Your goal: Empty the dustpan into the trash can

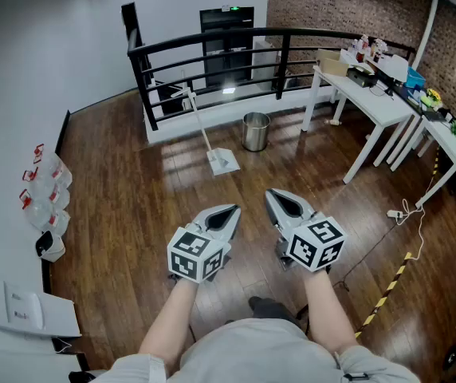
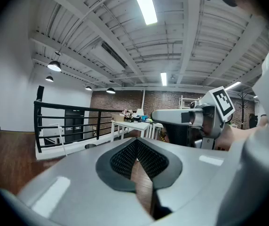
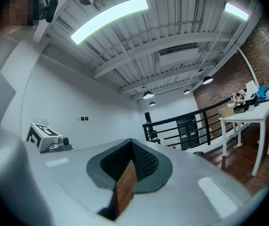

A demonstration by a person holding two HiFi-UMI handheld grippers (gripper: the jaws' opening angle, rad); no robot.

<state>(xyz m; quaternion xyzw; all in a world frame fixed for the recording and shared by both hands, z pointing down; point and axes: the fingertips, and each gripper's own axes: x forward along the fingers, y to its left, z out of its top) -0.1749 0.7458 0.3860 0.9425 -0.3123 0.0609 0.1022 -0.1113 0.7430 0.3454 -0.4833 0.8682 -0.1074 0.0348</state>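
- Dustpan – white, long-handled, standing on the wooden floor in the middle of the room. Its handle leans up and away towards the railing. Nothing touches it. Whether it holds any sweepings cannot be made out at this range.
- Trash can – small metal cylinder with an open top, upright on the floor just beyond the dustpan and to its right, near but apart from it.
- Left gripper – held in front of the person's body, well apart from the dustpan. The jaws are together and nothing is between them; its own view shows only floor through the slit behind the tips.
- Right gripper – beside the left, about level and pointing into the room. The jaws are likewise closed and empty, with only a wedge of floor showing behind the pads.
- Black railing – runs behind the dustpan and the can.
- White tables – at the right, loaded with small items.
- Clear jugs – a cluster along the left wall.
- Progress – judged not yet begun. The dustpan is unheld and unlifted, and nothing has been tipped into the can. Left to do: approach, open a gripper, grasp the handle, carry the pan over the can's mouth, tilt it out.
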